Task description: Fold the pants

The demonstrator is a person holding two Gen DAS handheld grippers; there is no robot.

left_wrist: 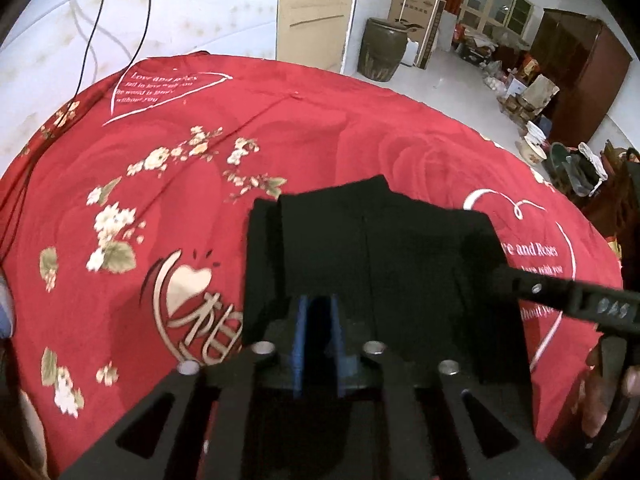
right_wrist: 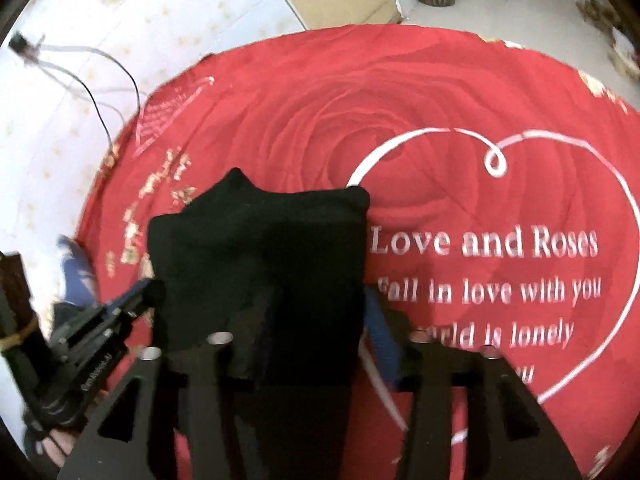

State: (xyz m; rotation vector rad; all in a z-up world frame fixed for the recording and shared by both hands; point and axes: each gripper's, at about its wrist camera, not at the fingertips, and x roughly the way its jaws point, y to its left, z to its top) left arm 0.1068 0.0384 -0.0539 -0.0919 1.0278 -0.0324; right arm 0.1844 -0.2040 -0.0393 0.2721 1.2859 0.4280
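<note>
The black pants [left_wrist: 384,264] lie folded into a compact block on the red rose-print bedspread [left_wrist: 280,128], under my left gripper [left_wrist: 318,312] and right gripper [right_wrist: 320,320], both with jaws released and parted over the cloth.

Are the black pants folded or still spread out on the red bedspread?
Folded. The black pants lie as a compact, layered block with stacked edges on the red bedspread, no legs stretched out.

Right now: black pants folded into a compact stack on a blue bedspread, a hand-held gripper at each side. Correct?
Wrong colour: the bedspread is red, with roses and hearts, as the left wrist view shows. The rest holds: black pants folded compact, left hand-held gripper and right hand-held gripper at them.
</note>
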